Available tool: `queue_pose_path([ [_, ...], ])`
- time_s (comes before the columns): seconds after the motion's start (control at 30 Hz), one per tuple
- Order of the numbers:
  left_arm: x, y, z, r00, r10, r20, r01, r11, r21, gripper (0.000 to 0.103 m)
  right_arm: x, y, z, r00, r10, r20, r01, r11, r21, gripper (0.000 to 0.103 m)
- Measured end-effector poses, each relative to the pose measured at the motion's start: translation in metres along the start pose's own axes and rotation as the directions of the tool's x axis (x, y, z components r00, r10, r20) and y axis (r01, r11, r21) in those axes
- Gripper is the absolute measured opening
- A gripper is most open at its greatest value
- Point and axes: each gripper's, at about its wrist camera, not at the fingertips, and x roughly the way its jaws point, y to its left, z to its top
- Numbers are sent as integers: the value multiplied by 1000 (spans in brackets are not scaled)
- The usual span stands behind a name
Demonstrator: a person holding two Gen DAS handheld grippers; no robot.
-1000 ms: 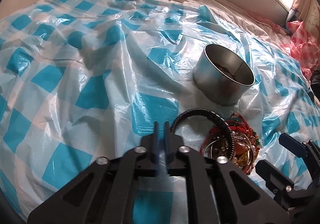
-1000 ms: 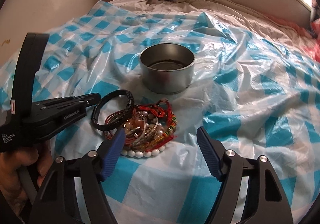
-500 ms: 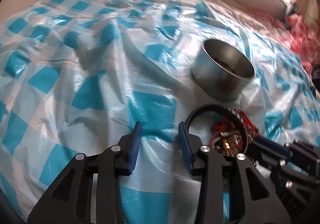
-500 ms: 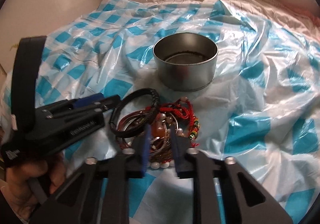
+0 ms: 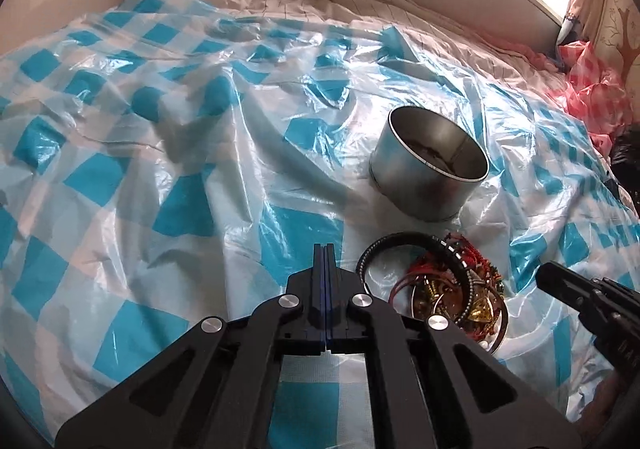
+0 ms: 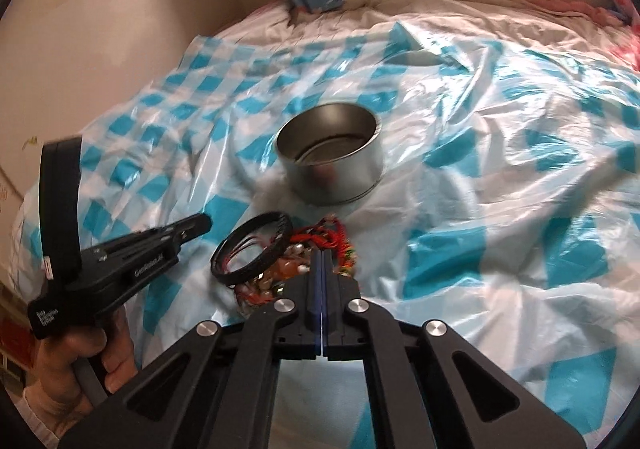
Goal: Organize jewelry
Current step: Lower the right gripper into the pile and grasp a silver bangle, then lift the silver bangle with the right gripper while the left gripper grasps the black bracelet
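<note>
Plainly, the slick checked plastic sheet over the bed could slide or bunch and tip the metal tin standing just beyond the tangled jewelry pile. Both left tongs and right tongs have just closed fully, empty; the black bangle crowds the pile's left.

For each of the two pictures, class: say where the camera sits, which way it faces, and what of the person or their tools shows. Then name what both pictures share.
Left wrist view: sits on the left gripper, facing forward and down over the checked plastic sheet; its shut fingers show, with the right gripper at the right edge.
Right wrist view: sits on the right gripper, facing down at the jewelry pile; the left gripper and a hand show at left.
Shared: metal tin, black bracelet, jewelry pile, sheet.
</note>
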Motion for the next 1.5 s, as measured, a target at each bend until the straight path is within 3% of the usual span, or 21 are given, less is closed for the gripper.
queue_pose_path([
  [0.1, 8, 1, 2, 1000, -15, -22, 15, 1000, -18, 0, 4, -6, 1, 1000, 14, -19, -13, 1000, 28, 1],
  [0.3, 23, -15, 3, 999, 12, -42, -9, 998, 61, 3, 15, 1, -1, 998, 28, -64, -28, 1000, 9, 1],
  [0.4, 26, -13, 6, 999, 25, -39, -23, 999, 50, 20, 19, 1, -2, 997, 21, -71, -21, 1000, 8, 2],
  [0.43, 27, -13, 6, 999, 28, -39, -26, 999, 45, 29, 18, 1, -2, 997, 21, -69, -20, 1000, 13, 23],
  [0.5, 29, -11, 6, 999, 36, -38, -35, 999, 40, 35, 17, 0, -2, 998, 5, -56, -4, 1000, 17, 59],
  [0.57, 30, -11, 6, 999, 36, -40, -34, 999, 38, 36, 14, 3, -3, 999, 7, -43, -7, 1000, 2, 56],
  [0.63, 30, -10, 5, 999, 37, -39, -36, 999, 38, 36, 19, 4, -4, 998, 1, -69, -2, 1000, -4, 40],
  [0.73, 32, -11, 5, 998, 46, -43, -44, 998, 47, 35, 23, 4, -6, 995, -9, -98, 8, 1000, -12, 24],
  [0.8, 35, -16, 2, 997, 50, -65, -45, 996, 83, 23, 30, 5, -10, 990, -7, -141, 4, 1000, -21, 19],
  [0.87, 37, -25, -2, 995, 57, -80, -45, 988, 148, 0, 36, 10, -12, 985, -29, -170, 21, 999, -45, 12],
  [0.93, 34, -31, -4, 996, 54, -76, -39, 983, 181, 0, 33, 12, -11, 987, -35, -158, 26, 998, -57, 5],
  [1.13, 5, -8, 2, 1000, -9, -17, 10, 998, 68, 0, 13, 12, -8, 996, -70, -58, 66, 996, -66, 4],
  [1.27, -5, -4, 5, 999, -42, 3, 41, 998, 46, 0, -1, 16, -4, 995, -102, 15, 103, 991, -91, 4],
  [1.5, 33, -18, 7, 993, -67, -94, 78, 991, 108, 1, -4, 19, -5, 990, -138, 26, 140, 983, -120, 4],
])
